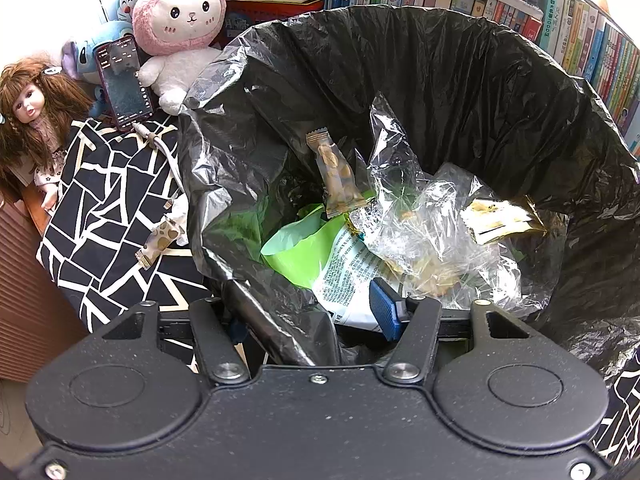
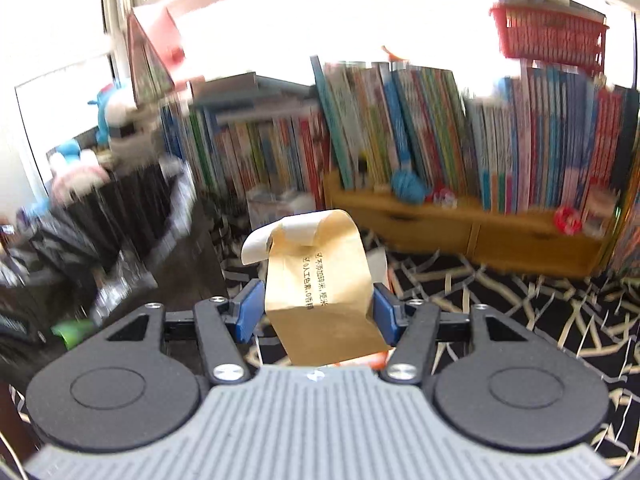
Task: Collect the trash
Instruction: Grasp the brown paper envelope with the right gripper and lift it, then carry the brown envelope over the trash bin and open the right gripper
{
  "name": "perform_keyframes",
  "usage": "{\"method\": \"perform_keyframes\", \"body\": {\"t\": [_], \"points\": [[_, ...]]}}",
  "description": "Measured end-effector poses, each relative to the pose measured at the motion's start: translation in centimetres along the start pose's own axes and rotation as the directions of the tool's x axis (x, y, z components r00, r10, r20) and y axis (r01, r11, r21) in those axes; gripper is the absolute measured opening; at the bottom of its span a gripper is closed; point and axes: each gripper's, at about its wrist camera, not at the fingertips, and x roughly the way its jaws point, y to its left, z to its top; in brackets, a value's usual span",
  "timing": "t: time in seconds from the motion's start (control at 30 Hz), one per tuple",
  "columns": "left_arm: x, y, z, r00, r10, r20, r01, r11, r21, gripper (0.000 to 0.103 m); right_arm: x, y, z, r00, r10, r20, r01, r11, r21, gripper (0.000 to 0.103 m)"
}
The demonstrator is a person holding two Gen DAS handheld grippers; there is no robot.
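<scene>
A bin lined with a black trash bag (image 1: 440,80) fills the left wrist view. Inside lie several wrappers: a tan snack packet (image 1: 336,176), a green and white pouch (image 1: 320,256), crumpled clear plastic (image 1: 420,216). My left gripper (image 1: 316,316) sits at the bin's near rim, its jaws closed across the bag-covered edge; one blue pad (image 1: 384,314) shows inside, the other is hidden by plastic. My right gripper (image 2: 318,312) is shut on a brown paper packet (image 2: 320,280) with printed text, held up in the air. A small spotted wrapper (image 1: 160,240) lies on the black-and-white cloth (image 1: 108,208).
A doll (image 1: 28,120), plush toys (image 1: 180,32) and a phone (image 1: 124,80) stand left of the bin. Rows of books (image 2: 400,132) on a wooden shelf (image 2: 460,232) line the back. The patterned cloth (image 2: 520,312) spreads below the right gripper.
</scene>
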Motion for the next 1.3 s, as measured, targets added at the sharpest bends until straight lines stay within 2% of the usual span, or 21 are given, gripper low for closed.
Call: {"method": "perform_keyframes", "body": {"t": [0.17, 0.37, 0.5, 0.7, 0.83, 0.97, 1.03, 1.3], "points": [[0.0, 0.0, 0.0, 1.0, -0.001, 0.0, 0.001, 1.0, 0.0, 0.057, -2.5, 1.0, 3.2, 0.994, 0.047, 0.095, -0.046, 0.999, -0.004, 0.063], [0.1, -0.1, 0.0, 1.0, -0.005, 0.004, 0.005, 1.0, -0.003, 0.058, -3.8, 3.8, 6.3, 0.973, 0.169, 0.158, -0.168, 0.986, -0.019, 0.064], [0.1, -0.1, 0.0, 1.0, -0.005, 0.004, 0.005, 1.0, -0.004, 0.058, -3.0, 6.4, 7.1, 0.958, 0.242, 0.153, -0.236, 0.97, -0.053, 0.064], [0.1, 0.0, -0.1, 1.0, -0.007, 0.005, 0.007, 1.0, -0.006, 0.058, -1.2, 9.7, 6.8, 0.94, 0.326, 0.098, -0.318, 0.944, -0.088, 0.067], [0.1, -0.1, 0.0, 1.0, -0.008, 0.007, 0.008, 1.0, -0.007, 0.058, -0.3, 10.9, 6.1, 0.935, 0.348, 0.06, -0.342, 0.935, -0.094, 0.072], [0.1, 0.0, 0.0, 1.0, -0.01, 0.008, 0.01, 1.0, -0.007, 0.058, 0.2, 11.5, 5.5, 0.935, 0.353, 0.029, -0.348, 0.932, -0.096, 0.084], [0.0, 0.0, -0.1, 1.0, -0.01, 0.009, 0.01, 1.0, -0.007, 0.058, 0.2, 11.3, 5.2, 0.936, 0.351, 0.023, -0.348, 0.933, -0.091, 0.087], [0.0, 0.1, -0.1, 1.0, -0.011, 0.009, 0.011, 1.0, -0.006, 0.058, -0.2, 10.0, 4.9, 0.945, 0.327, 0.03, -0.325, 0.944, -0.049, 0.093]]}}
